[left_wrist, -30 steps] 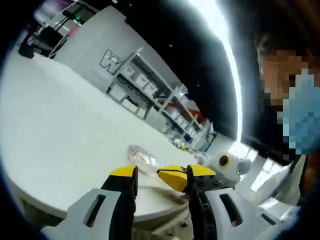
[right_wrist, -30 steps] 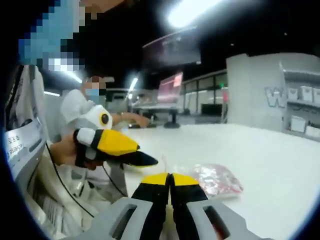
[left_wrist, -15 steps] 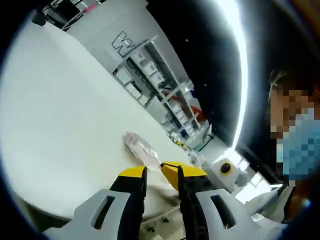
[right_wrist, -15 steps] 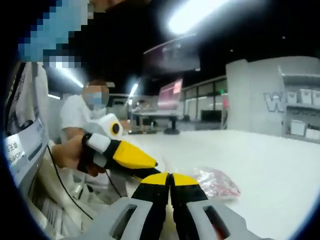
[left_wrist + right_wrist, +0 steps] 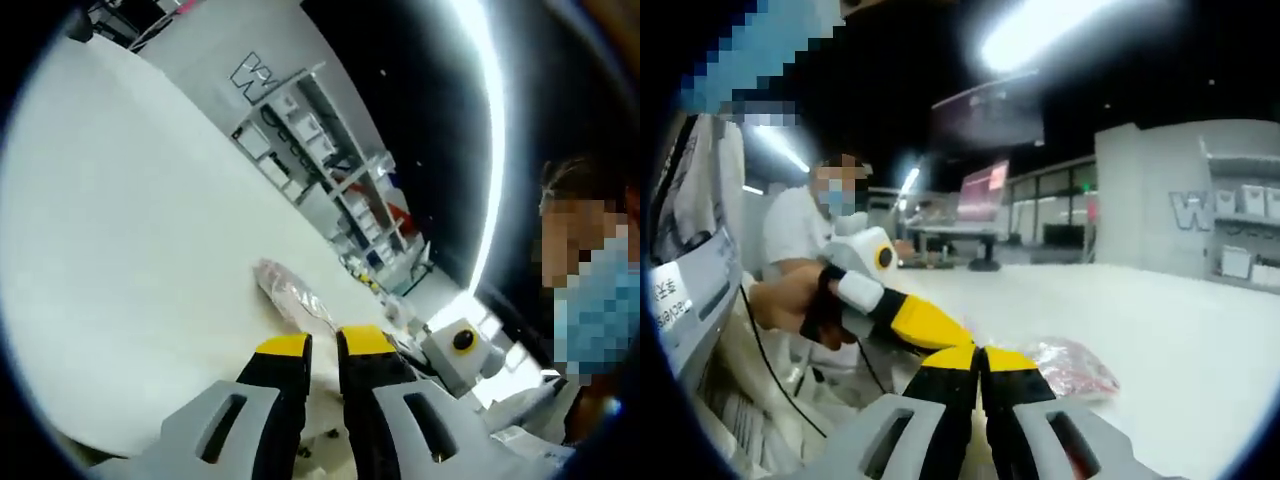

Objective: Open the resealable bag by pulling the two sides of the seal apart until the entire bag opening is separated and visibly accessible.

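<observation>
Left hand-held gripper [image 5: 322,345] points along its yellow-tipped jaws toward the resealable bag [image 5: 292,297], its jaws drawn nearly together with only a thin gap showing; whether any of the bag's edge lies in that gap I cannot tell. Right hand-held gripper [image 5: 980,358] has its jaws pressed together, and whether it pinches the bag is likewise unclear, since the tips cover the near edge. The bag itself lies flat on the white worktop [image 5: 130,250], at about 12 o'clock just past the left jaws in the left gripper view, and at 2 o'clock from the right jaws [image 5: 1072,366] in the right gripper view, clear plastic with reddish contents. In the right gripper view the left hand-held gripper comes in from 9 o'clock, held by a hand [image 5: 790,300], its tip meeting the right jaws just at the bag's near end. By my reading the seal is not yet pulled apart: no opening is visible, so the whole separation remains. Farther out, shelving [image 5: 330,170] stands at 12 o'clock beyond the worktop, and a seated person [image 5: 800,225] sits at 10 o'clock; neither obstructs the bag.
</observation>
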